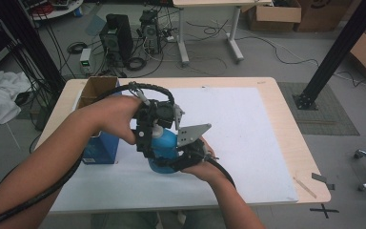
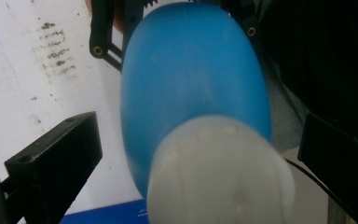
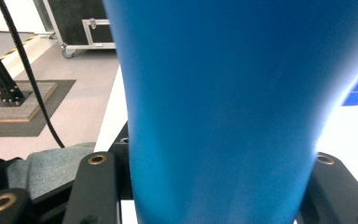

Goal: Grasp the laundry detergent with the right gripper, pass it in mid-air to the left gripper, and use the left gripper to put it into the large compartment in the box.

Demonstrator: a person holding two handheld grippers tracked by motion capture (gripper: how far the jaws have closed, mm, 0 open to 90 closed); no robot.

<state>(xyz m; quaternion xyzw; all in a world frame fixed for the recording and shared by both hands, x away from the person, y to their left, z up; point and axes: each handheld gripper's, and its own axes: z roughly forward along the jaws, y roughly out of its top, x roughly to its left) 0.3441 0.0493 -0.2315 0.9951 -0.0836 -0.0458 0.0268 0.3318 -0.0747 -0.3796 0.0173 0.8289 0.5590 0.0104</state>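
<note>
- I see a blue bottle point(image 1: 164, 145) with a white cap point(image 2: 219, 175) held up above the white sheet point(image 1: 248, 138) near the middle of the table point(image 1: 286, 124), between my two grippers.
- In the right gripper view the bottle's blue body point(image 3: 223, 107) runs straight up between the jaws, which press against it on both sides low down; my right gripper point(image 1: 190, 155) is clamped on the bottle.
- In the high view that gripper sits at the bottle's lower right, with the grey three-cornered plate point(image 1: 193, 133) on top and a hand wrapped round it from below.
- My left gripper point(image 1: 147, 126) comes at the bottle from the cap end. In its own view the cap is close and blurred, and the two black jaws stand wide to either side of it with clear gaps, so it grips nothing.
- I think the bottle lies tilted, cap toward the left gripper, but the high view is too crowded with hardware to be sure.
- Just left of the hands a blue carton point(image 1: 100, 145) stands on the table, and behind it an open brown cardboard box point(image 1: 97, 88) at the table's far left corner.
- The sheet carries dark smudges point(image 2: 56, 46) beside the bottle in the left gripper view.
- Beyond the table the floor holds computer towers point(image 1: 119, 38), loose cables and more cardboard boxes point(image 1: 274, 16).
</note>
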